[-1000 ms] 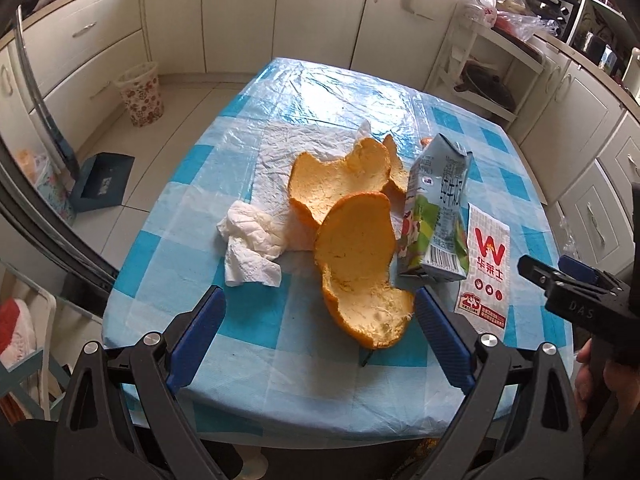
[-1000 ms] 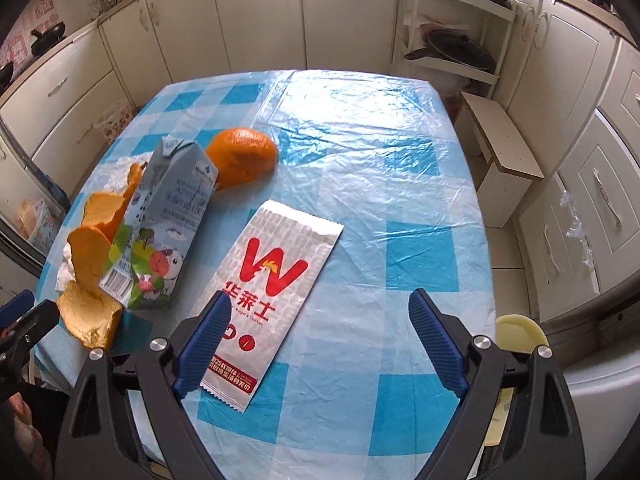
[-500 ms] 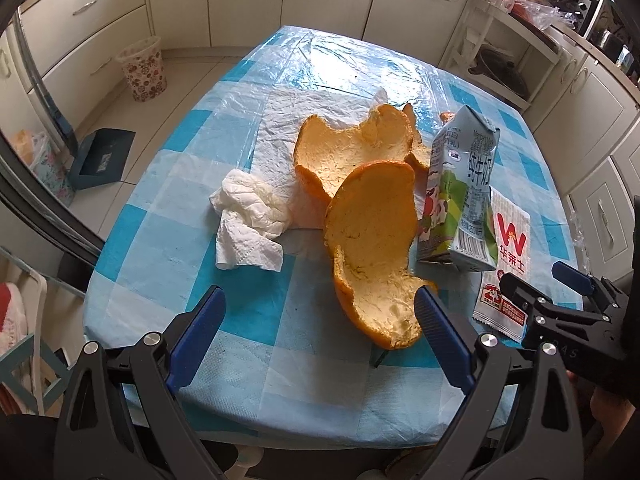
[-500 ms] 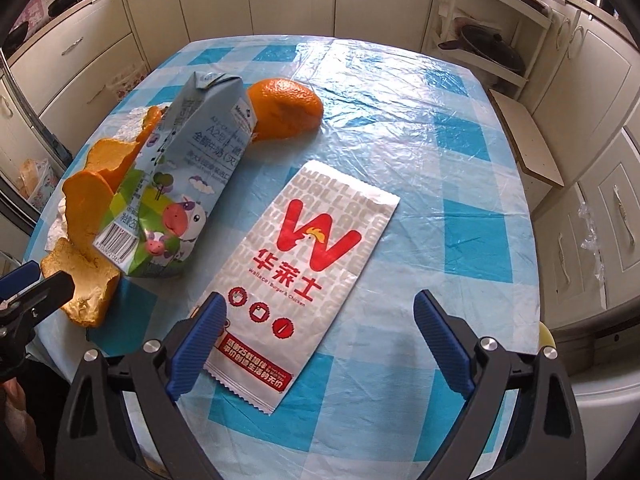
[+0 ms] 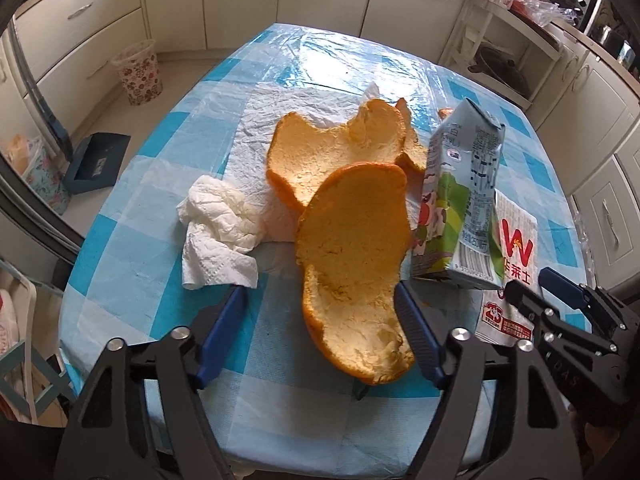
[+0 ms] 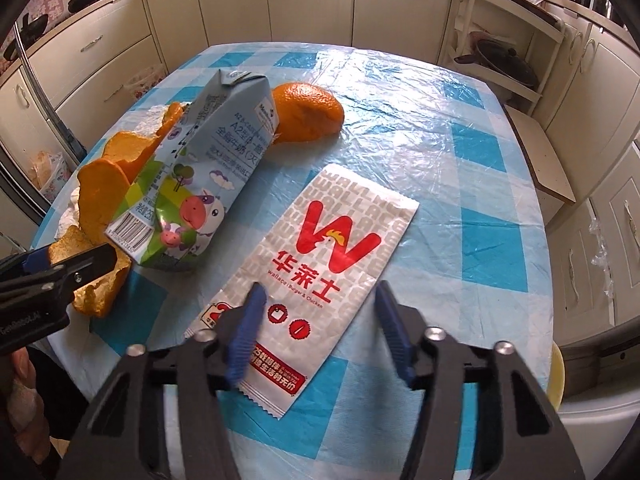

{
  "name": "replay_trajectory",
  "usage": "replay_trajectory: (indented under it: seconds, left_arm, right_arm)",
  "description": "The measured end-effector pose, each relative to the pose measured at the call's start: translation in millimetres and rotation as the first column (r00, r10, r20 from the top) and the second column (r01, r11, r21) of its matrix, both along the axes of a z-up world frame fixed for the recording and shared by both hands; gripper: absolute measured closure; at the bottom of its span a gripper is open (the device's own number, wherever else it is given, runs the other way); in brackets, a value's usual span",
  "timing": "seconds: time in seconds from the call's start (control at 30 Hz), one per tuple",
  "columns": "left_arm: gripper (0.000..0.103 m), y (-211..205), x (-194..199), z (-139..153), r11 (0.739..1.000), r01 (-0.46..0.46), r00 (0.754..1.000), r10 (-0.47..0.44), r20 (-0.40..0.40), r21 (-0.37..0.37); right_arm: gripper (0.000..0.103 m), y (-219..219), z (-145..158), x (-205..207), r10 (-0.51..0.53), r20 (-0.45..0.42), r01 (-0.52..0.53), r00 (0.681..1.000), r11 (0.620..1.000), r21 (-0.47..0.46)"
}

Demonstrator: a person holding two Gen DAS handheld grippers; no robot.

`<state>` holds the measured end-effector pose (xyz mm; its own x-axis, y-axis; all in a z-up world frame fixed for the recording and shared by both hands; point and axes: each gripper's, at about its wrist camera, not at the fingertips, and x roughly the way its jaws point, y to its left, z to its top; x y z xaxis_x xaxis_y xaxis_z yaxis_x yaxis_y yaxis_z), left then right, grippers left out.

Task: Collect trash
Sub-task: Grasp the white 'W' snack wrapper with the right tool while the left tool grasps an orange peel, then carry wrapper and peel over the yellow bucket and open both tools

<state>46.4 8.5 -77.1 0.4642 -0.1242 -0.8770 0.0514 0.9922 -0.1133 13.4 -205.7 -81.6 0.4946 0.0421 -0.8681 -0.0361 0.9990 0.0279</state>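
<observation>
Both grippers hover spread over a blue-and-white checked plastic tablecloth (image 6: 460,152), the left gripper (image 5: 320,336) straddling a large curled orange peel (image 5: 352,264) beside a crumpled white paper tissue (image 5: 218,232), the right gripper (image 6: 320,328) straddling a white-and-red paper snack wrapper (image 6: 320,264) by a dented pale-blue milk carton (image 6: 200,184).

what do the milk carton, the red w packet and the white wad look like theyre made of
Milk carton: printed coated paperboard, going by its sharp folds and dented side. Red W packet: probably thin paper or film, flat with a serrated sealed end. White wad: tissue or paper towel, soft, crumpled, with an embossed texture.
</observation>
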Motion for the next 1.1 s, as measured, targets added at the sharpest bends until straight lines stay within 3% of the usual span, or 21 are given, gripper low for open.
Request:
replay_trajectory:
  seconds: [0.03,0.1,0.2,0.27,0.87,1.1]
  left_arm:
    - [0.051,-4,-1,1,1.000,0.021,1.000,-0.021,0.004,-0.002]
    - [0.075,-10,-2,0,0.999,0.046,0.999,-0.046,0.002,-0.008]
    - [0.091,-8,-4,0,0.996,0.062,0.998,-0.063,-0.013,-0.060]
    - [0.095,-2,-5,3,0.992,0.061,0.998,-0.063,-0.016,-0.109]
    - [0.097,40,-32,78,0.978,0.087,0.983,-0.053,0.177,-0.190]
    - [0.097,35,-37,87,0.970,0.105,0.977,-0.060,0.206,-0.218]
  right_arm:
    - [0.076,-4,1,0,-0.004,-0.002,0.004,1.000,1.000,0.007]
    - [0.095,-10,3,-1,-0.006,-0.009,0.006,1.000,1.000,0.023]
    - [0.099,-10,3,-3,0.005,-0.012,-0.004,1.000,0.999,0.039]
    - [0.100,-10,7,-5,0.009,0.001,-0.009,1.000,0.999,0.053]
    - [0.100,-43,53,-25,-0.088,0.130,0.079,0.988,0.994,0.073]
    - [0.100,-61,60,-35,-0.130,0.152,0.120,0.980,0.990,0.072]
